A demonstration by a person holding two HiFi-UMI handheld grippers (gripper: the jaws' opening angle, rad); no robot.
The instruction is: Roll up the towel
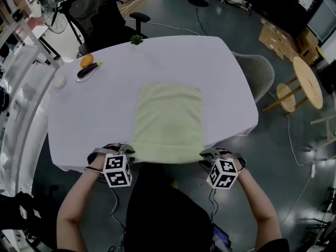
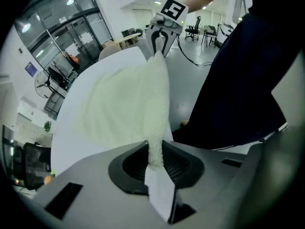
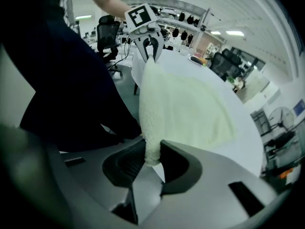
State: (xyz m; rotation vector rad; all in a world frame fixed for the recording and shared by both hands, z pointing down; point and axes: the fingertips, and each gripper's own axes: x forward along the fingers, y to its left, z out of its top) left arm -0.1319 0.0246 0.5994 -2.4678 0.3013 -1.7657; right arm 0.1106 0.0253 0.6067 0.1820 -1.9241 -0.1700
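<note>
Accordingly, the towel (image 1: 168, 122) was found lying flat on the white-covered table (image 1: 94, 119), pale green, with its near edge at the table's near edge. The left gripper (image 2: 154, 151) had its jaws pressed onto the towel's near left corner, with the cloth bunched between the pads. The right gripper (image 3: 151, 151) pinched the near right corner in the same way. The near edge of the towel ran between the two grippers (each one showed in the other's view at the far end of that edge). The person's dark torso (image 1: 163, 209) stood close against the table, between the two forearms.

The far half of the table carried several small things, all well apart from the towel. An orange (image 1: 86, 61) and an eggplant (image 1: 88, 70) sat together at the far left. A pale round object (image 1: 59, 81) lay near them by the left edge. A small green item (image 1: 136, 40) sat at the far edge. Nothing rested on the towel itself.

Around the table stood a black office chair (image 1: 97, 9), a grey chair (image 1: 257, 72) tucked at the right side, a wooden stool (image 1: 307, 83) and cardboard boxes (image 1: 278, 38) on the floor. Cables trailed across the floor to the right.
</note>
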